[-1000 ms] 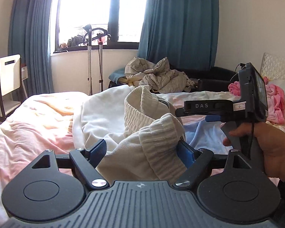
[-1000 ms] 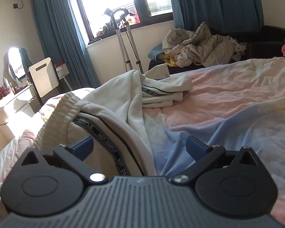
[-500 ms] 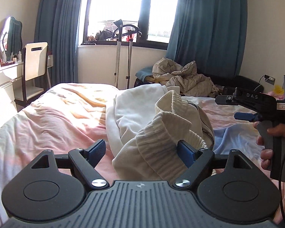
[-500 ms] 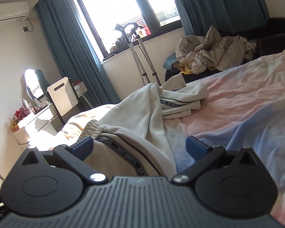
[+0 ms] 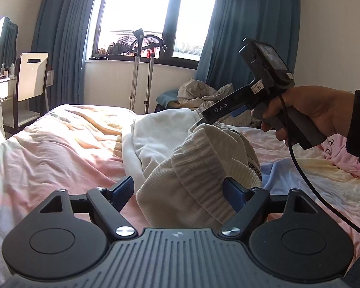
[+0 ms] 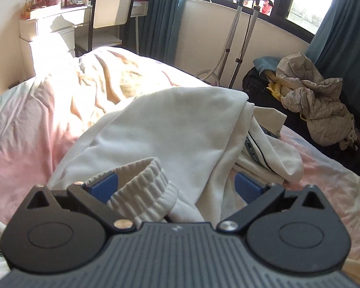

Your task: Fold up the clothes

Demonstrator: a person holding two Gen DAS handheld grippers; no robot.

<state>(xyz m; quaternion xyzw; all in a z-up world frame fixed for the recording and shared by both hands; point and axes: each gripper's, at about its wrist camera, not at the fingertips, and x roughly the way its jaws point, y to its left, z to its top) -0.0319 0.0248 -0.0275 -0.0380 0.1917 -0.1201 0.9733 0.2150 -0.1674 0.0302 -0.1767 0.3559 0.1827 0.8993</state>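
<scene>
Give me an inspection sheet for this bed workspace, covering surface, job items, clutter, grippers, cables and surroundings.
Surface: rumpled pastel pink, yellow and blue bedsheet.
Job's things: cream trousers with ribbed cuffs, bunched up on the sheet.
Clutter: crumpled pink garment at the bed's edge; beige quilted heap beyond the bed.
Grippers: left gripper open, a cuff between its jaws; right gripper open, a cuff beside one pad.
Cables: black cable hanging from the right handle.
Surroundings: teal curtains, window, white chair, garment steamer stand.

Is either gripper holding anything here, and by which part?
Cannot be told for certain. Both the left gripper and the right gripper stand wide, each with a ribbed cuff of the cream garment between its fingers.
</scene>
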